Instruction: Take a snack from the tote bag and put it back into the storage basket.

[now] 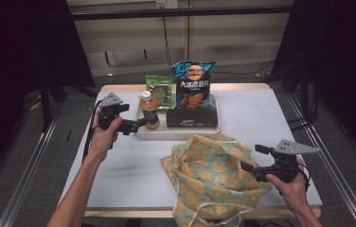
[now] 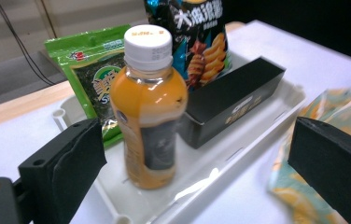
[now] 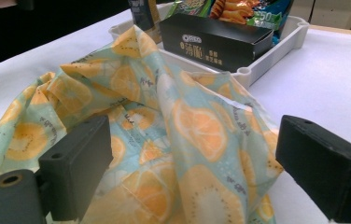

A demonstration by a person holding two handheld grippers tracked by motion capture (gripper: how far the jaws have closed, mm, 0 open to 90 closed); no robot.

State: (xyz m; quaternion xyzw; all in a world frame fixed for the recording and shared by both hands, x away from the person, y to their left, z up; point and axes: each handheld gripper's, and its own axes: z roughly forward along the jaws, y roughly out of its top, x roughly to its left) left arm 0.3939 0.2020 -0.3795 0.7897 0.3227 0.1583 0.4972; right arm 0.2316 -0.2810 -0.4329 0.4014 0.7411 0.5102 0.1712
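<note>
Near edge of bench (image 1: 133,184): cloth bag (image 1: 211,177), orange-slice print on pale green, lies crumpled w/ its drawstring end hanging over the front edge. Can't tell if anything is inside; mouth not visible.

Right claw (image 1: 252,158) sits just right of the bag, held in the person's right hand at the bench's front-right. Jaws stand wide apart, nothing pinched; in the right gripper view the bag (image 3: 164,140) bulges up betw. the two jaws but the pads don't press it.

Mid bench, behind the bag: white tray (image 1: 176,134), shallow, w/ small round lugs at corners. The bag's far edge reaches up to the tray's front rim. In it, left to right: juice bottle (image 1: 150,111), orange liquid, white cap, upright at front-left corner; black cookie box (image 1: 191,117) lying flat along the front; behind them a green snack pouch (image 1: 159,91) and a blue chip bag (image 1: 193,85), both upright at the back wall.

Left claw (image 1: 140,124) at the tray's left end, pointing at the bottle, jaws fully spread. In the left gripper view the bottle (image 2: 148,107) stands betw. the jaws, clear of both pads.

Room: bare bench left of the bag & right of the tray; far strip behind the tray narrow, wooden edge showing.
</note>
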